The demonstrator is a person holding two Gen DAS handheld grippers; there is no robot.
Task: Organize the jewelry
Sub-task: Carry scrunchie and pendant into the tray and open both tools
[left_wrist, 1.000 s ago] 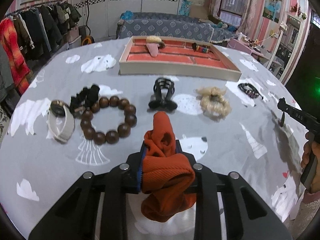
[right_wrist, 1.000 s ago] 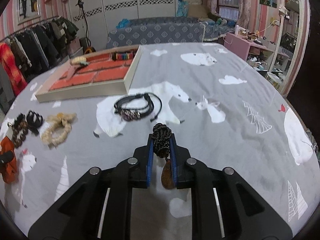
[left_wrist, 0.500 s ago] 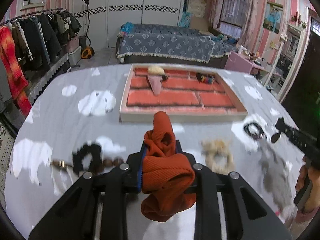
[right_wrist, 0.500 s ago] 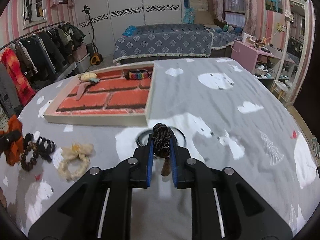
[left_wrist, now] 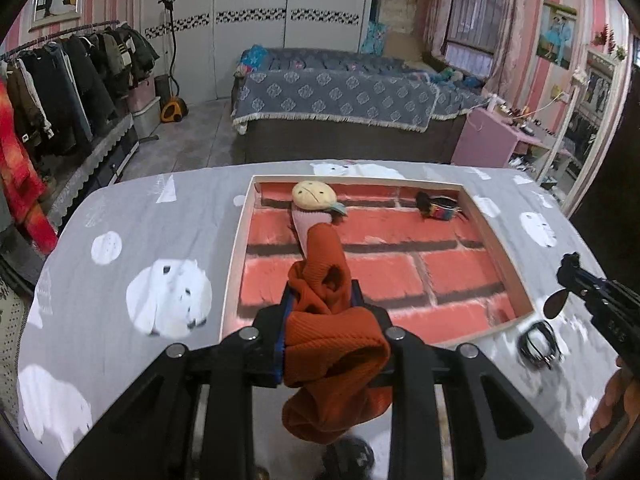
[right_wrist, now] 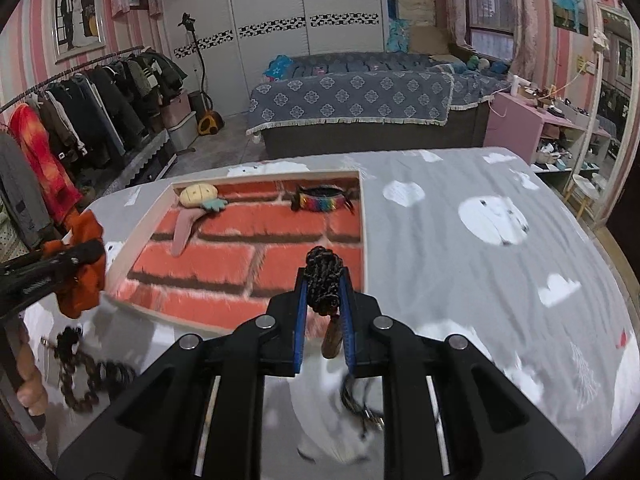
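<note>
My left gripper is shut on an orange knitted scrunchie, held just above the near edge of the wooden tray with its red brick-pattern floor. My right gripper is shut on a dark braided cord with a brown pendant hanging below, over the tray's near right corner. In the tray lie a yellow and pink hair clip and a rainbow bracelet. Each gripper shows at the edge of the other's view.
A black leather bracelet lies on the grey cloth just outside the tray's right corner. A wooden bead bracelet lies near the left hand. Beyond the table's far edge are a bed, a clothes rack and a pink cabinet.
Both grippers have travelled forward and upward from the loose items to the tray, still holding the scrunchie and the cord. The items on the cloth have slid down out of view.
</note>
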